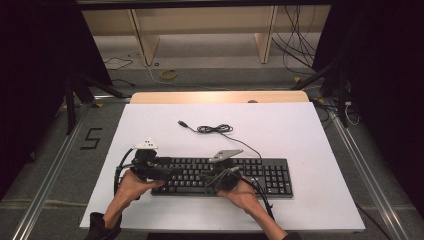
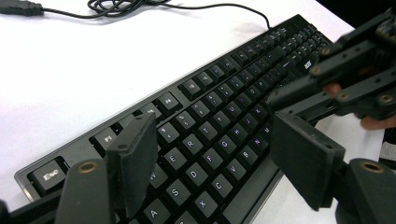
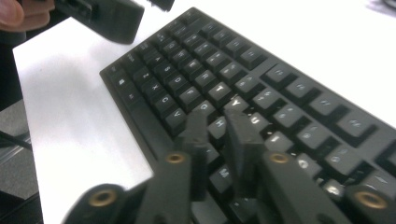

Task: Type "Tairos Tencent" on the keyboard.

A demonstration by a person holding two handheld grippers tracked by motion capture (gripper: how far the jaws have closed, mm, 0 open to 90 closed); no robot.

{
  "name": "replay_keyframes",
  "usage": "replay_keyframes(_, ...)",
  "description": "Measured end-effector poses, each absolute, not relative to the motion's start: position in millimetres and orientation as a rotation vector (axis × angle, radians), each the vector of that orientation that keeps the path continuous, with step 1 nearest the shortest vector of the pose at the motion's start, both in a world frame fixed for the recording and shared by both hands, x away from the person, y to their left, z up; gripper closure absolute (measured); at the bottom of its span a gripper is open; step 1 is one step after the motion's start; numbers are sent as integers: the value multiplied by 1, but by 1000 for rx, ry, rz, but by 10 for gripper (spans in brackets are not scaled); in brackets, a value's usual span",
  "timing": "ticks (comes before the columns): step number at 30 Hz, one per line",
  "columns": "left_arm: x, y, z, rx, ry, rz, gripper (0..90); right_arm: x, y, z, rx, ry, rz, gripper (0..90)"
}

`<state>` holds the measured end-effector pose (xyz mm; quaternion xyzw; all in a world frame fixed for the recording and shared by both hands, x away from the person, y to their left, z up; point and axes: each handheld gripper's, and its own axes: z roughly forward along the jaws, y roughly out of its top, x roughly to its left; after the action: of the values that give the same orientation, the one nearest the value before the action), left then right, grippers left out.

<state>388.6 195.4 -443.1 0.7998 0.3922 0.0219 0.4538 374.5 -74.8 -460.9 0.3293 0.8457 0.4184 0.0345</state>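
Both hands enter from the near edge of the high view, each holding a tool over a black keyboard [image 1: 225, 176] that lies flat on the white worktop [image 1: 300, 130], toward its near side and parallel to that edge. Left tool [image 2: 219, 154]: its own view shows the two jaws standing wide apart above the left letter rows, with nothing between the pads and no contact with the keys visible; state open. In the high view this tool [image 1: 167, 172] sits over the left end of the keyboard, held by the left hand [image 1: 131, 186]. Right tool [image 3: 223, 140]: its own view shows the jaws close together with a narrow gap, tips just over the middle letter keys; nothing is clamped between them, and whether the tips touch a key cannot be told because that view is blurred. In the high view this tool [image 1: 212, 181] lies over the middle of the keyboard, held by the right hand [image 1: 245, 196]. The keyboard's cable [image 1: 215, 129] runs from its far edge to a loose coil on the worktop, ending in a plug [image 1: 183, 123] lying free.
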Motion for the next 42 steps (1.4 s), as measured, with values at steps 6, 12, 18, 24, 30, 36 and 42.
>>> replay_keyframes(6, 389, 194, -444, 1984, 958, 54, 315, 375, -91, -454, 1036, 2545, 1341, 632)
replay_keyframes(12, 389, 193, -444, 1986, 958, 55, 317, 375, -105, -448, 1064, 2503, 1365, 534)
replay_keyframes(18, 390, 191, -444, 1985, 958, 53, 316, 372, -116, -445, 1065, 2475, 1390, 493)
replay_keyframes(24, 391, 189, -444, 1998, 955, 53, 321, 368, -126, -441, 1078, 2446, 1411, 448)
replay_keyframes(30, 393, 183, -447, 2024, 953, 56, 353, 363, -134, -441, 1086, 2432, 1420, 431)
replay_keyframes(36, 395, 175, -450, 2052, 950, 70, 433, 360, -138, -441, 1090, 2420, 1430, 421)
replay_keyframes(42, 398, 167, -454, 2096, 925, 71, 563, 357, -141, -440, 1094, 2416, 1437, 418)
